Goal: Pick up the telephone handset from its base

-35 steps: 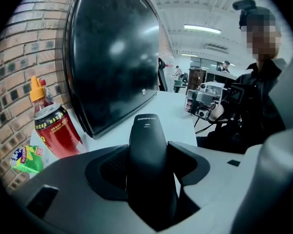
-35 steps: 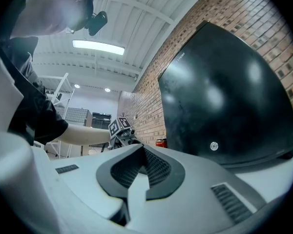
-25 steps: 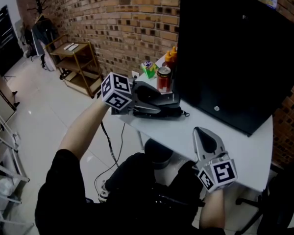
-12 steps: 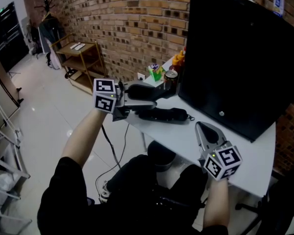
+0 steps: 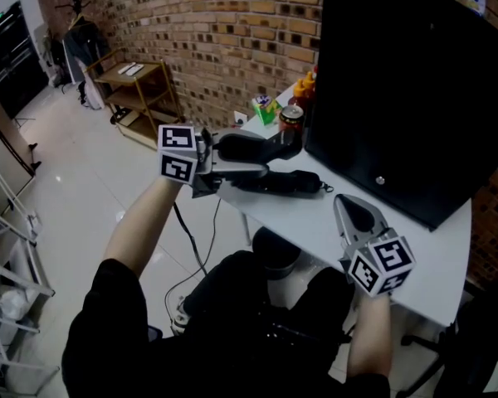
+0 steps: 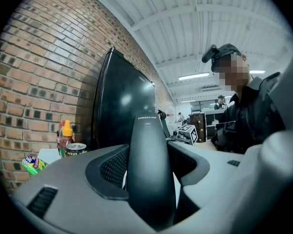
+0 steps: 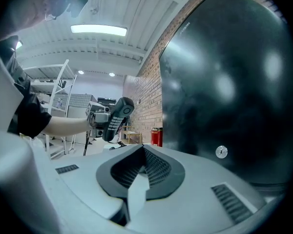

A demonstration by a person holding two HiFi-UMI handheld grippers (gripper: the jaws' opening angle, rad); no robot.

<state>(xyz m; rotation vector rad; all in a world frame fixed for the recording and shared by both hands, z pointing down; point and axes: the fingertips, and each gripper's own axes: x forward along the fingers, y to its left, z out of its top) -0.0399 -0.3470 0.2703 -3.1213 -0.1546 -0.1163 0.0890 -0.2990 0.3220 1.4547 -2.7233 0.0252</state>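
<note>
My left gripper is shut on the black telephone handset and holds it level, a little above and to the left of the black base on the white table. In the left gripper view the handset fills the gap between the jaws, back side up. The right gripper view shows the handset from its keypad side, clear of the table. My right gripper rests over the table's near edge, shut with nothing in it.
A large black monitor stands along the table's back right. Behind the base are a red can, an orange bottle and a green packet. A wooden shelf cart stands by the brick wall. A cable hangs off the table's left edge.
The left gripper has lifted the handset up off the base and tilted it level. Over the last half second it has held still. The right gripper has hardly moved.
</note>
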